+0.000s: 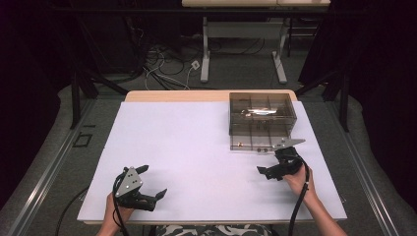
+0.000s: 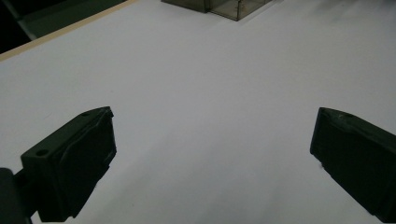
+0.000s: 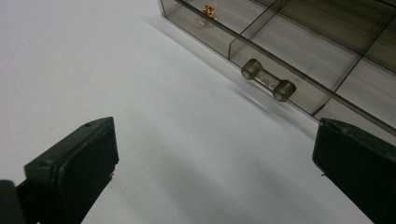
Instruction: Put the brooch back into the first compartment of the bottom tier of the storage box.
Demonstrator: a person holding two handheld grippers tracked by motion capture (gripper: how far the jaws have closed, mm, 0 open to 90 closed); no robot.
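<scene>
drawer handle: small clear bar handle [image 3: 268, 79] on the front of the pulled-out drawer, sitting ahead of the right gripper's fingers and a bit toward the right one, not touching either

drawer: smoky see-through drawer [image 3: 299, 44] split into compartments, slid out toward the person; something tiny and gold [image 3: 208, 11] lies in one compartment off to the left end in the right gripper view

box: tinted plastic organizer box [image 1: 262, 114] on the far right part of the tabletop

right gripper: right gripper [image 1: 276, 162] just in front of the drawer, fingers spread wide, nothing between them, close to the handle but clear of it

left gripper: left gripper [image 1: 153, 183] near the front left edge, well apart from the box, fingers also wide apart and holding nothing

tabletop: white sheet-covered tabletop [image 1: 187, 147], wood edge showing along the far side
</scene>
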